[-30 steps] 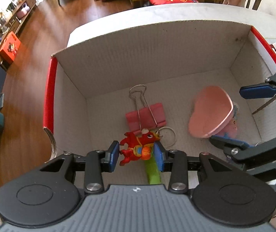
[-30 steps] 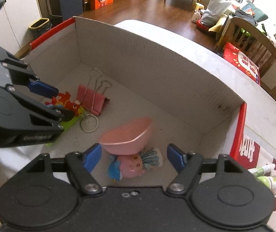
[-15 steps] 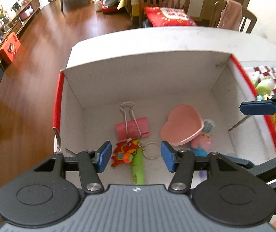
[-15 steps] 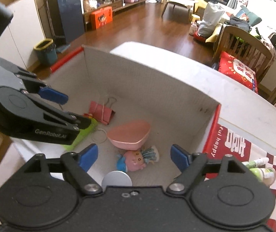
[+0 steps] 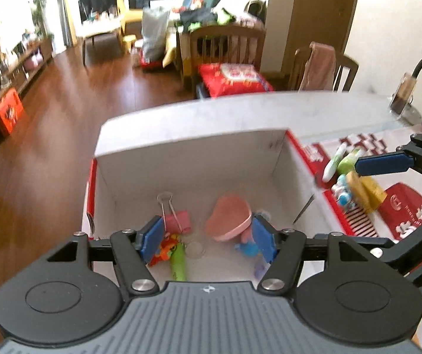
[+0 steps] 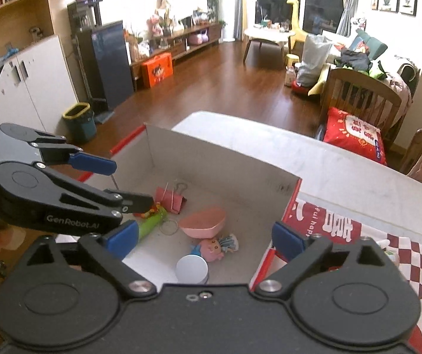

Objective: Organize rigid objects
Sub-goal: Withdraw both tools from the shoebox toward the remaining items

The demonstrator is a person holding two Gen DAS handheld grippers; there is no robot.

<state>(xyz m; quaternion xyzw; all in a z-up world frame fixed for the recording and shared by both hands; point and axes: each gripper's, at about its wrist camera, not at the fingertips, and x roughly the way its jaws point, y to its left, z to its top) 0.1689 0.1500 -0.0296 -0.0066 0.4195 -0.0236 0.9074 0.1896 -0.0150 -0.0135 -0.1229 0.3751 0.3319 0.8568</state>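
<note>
A: What is the biggest thing here?

B: The white bench [image 6: 343, 171], and on it the open cardboard box [image 5: 199, 159] with red outer sides, seen from above by both cameras.

A: And the grippers?

B: Both hang above the box with nothing in them. The left gripper [image 5: 208, 237] is over the near part of the box, its blue fingers [image 5: 151, 238] parted and opening, and nothing is clamped between them. The right gripper [image 6: 206, 237] has its fingers spread very wide and opening too, equally empty.

A: Where are the objects?

B: All on the box floor. A pink heart-shaped dish [image 6: 202, 225] lies near the middle. A white round cup [image 6: 192, 269] sits at the near edge in the right wrist view. Towards the left wall is a pink binder clip [image 5: 177, 219] with its wire handles up. Just in front of it lies a green tube [image 5: 178, 264] with a red dragon figure [image 5: 163, 249] beside it and a thin key ring [image 6: 168, 226] close by. A small pink-faced doll [image 6: 214, 246] lies next to the dish.

A: Anything outside?

B: On the red-and-white cloth [image 5: 402, 215] to the right, a few small bottles [image 5: 339, 162], too blurred to tell apart.
</note>
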